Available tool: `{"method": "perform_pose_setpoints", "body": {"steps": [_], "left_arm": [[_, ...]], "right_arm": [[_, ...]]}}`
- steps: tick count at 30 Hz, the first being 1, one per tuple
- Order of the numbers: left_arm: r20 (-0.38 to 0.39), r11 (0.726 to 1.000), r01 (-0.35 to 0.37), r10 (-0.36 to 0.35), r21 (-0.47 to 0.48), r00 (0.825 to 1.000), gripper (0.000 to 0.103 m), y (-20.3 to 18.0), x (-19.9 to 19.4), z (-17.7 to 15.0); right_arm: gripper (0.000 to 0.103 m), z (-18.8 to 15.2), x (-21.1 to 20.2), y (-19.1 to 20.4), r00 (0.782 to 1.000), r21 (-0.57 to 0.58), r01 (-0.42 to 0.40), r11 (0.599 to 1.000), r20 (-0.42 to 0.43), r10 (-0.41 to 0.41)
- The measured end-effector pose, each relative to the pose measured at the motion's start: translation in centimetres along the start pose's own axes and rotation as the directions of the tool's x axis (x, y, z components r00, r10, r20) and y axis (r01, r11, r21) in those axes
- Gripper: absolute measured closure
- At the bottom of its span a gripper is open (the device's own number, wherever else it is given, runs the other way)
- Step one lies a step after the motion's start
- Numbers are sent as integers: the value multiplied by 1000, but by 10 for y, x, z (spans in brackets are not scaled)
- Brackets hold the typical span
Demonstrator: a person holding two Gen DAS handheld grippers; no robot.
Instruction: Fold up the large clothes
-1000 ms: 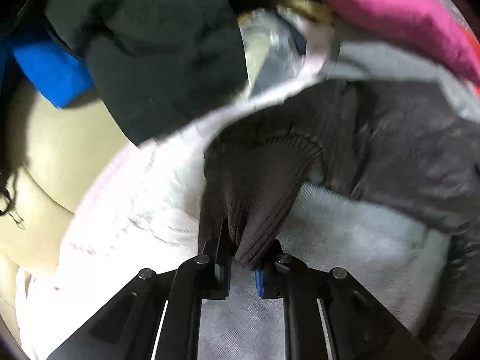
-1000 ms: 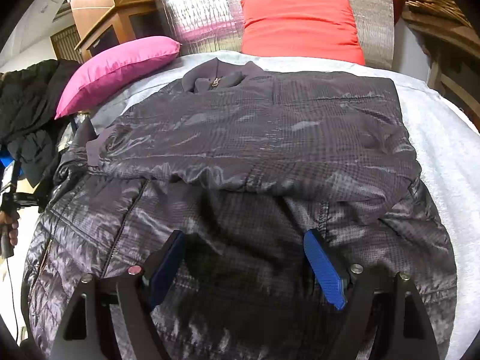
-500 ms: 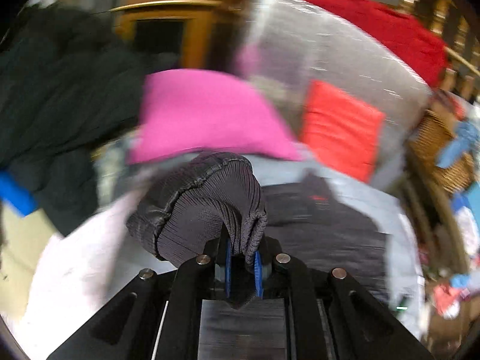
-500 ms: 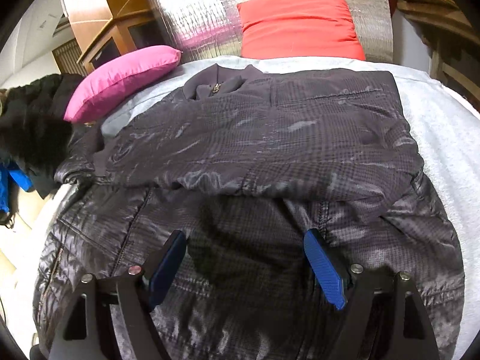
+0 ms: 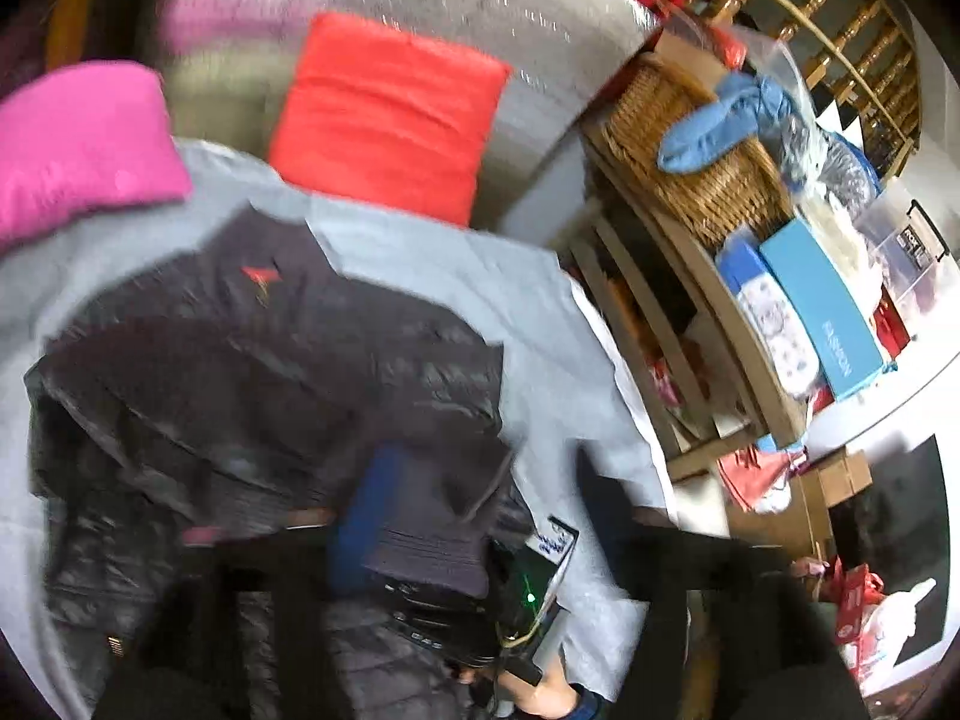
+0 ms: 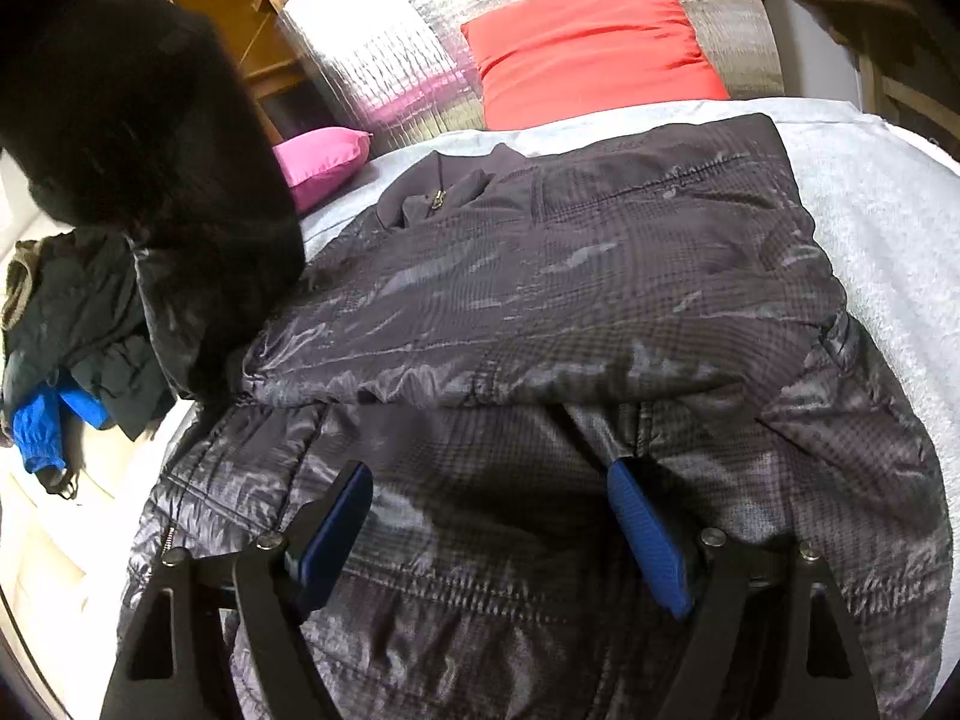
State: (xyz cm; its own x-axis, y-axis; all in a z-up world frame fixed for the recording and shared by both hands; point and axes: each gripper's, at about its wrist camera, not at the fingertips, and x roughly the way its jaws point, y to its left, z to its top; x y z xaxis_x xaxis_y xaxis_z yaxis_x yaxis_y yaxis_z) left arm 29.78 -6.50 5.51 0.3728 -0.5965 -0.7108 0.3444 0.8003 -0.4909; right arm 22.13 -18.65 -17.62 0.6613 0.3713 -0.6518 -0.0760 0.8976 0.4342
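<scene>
1. One dark quilted jacket (image 6: pixel 540 312), lying flat on the bed ahead of and under the right gripper (image 6: pixel 489 516); its top layer is folded over, collar and zipper at the far end.
2. Right gripper: blue pads wide apart, empty, hovering low over the jacket's near half.
3. Left gripper (image 5: pixel 474 516): view blurred; one blue pad (image 5: pixel 360 516) visible, spread apart from the other dark finger, with jacket fabric below. Cannot tell whether anything is pinched.
4. Two cushions beyond the jacket: one red cushion (image 6: pixel 591 39), one pink cushion (image 6: pixel 321 159) to its left.
5. One pale grey bed cover (image 6: pixel 870 204) beneath the jacket.
6. One heap of dark clothes (image 6: pixel 78 324) left of the right gripper.
7. One wicker basket (image 5: pixel 690 162) on wooden shelving, right of the left gripper.
</scene>
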Motion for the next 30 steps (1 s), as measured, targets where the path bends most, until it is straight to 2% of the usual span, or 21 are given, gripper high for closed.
{"method": "perform_pose_setpoints", "body": {"steps": [4,8,11,14,15,16,17,19,21,23,25,26,27,28,29,30], "left_arm": [[-10,1000,-7,7,-12,1000,27,18,4,-24],[61,991,-122,125,-54,990,26,71,-16,-36],[118,951,-273,290,-143,950,24,126,-31,-55],[105,881,-396,433,-257,895,24,191,-35,-77],[96,864,-417,458,-281,884,24,204,-35,-82],[84,835,-447,495,-321,865,24,226,-33,-91],[72,817,-460,512,-348,856,24,239,-32,-98],[57,798,-457,517,-394,854,24,258,-26,-111],[51,793,-443,507,-419,860,24,269,-22,-124],[63,799,-431,499,-421,864,24,271,-19,-137],[79,809,-433,501,-398,862,24,267,-17,-147],[84,812,-435,501,-390,861,24,266,-18,-149],[91,816,-435,501,-382,861,24,265,-18,-152],[98,820,-433,499,-374,861,24,264,-19,-155],[106,824,-430,497,-368,861,24,263,-21,-157],[114,828,-428,495,-364,861,24,263,-23,-158]], "right_arm": [[19,1,0,-6,1000,28,-28,999,1,28],[19,1,-1,-9,999,51,-53,997,9,52],[19,3,-5,-13,997,87,-75,993,2,75],[19,2,-20,-20,990,187,-136,973,-2,139],[19,-1,-28,-25,982,241,-186,952,11,189],[19,-1,-32,-28,974,287,-222,932,19,227],[19,-1,-35,-31,964,325,-257,910,28,263],[19,-3,-36,-40,936,431,-338,837,60,347],[18,-3,-30,-45,921,506,-365,782,71,383],[18,-1,-19,-47,928,543,-331,771,41,370],[21,4,-12,-42,943,543,-288,789,19,332],[25,9,-11,-34,958,514,-241,823,-12,288],[52,14,-10,-26,970,471,-186,862,-51,237],[93,15,-10,-20,975,435,-150,888,-84,205],[92,19,-11,-13,978,405,-129,905,-100,184],[92,25,-17,0,987,333,-82,939,-106,124]]}}
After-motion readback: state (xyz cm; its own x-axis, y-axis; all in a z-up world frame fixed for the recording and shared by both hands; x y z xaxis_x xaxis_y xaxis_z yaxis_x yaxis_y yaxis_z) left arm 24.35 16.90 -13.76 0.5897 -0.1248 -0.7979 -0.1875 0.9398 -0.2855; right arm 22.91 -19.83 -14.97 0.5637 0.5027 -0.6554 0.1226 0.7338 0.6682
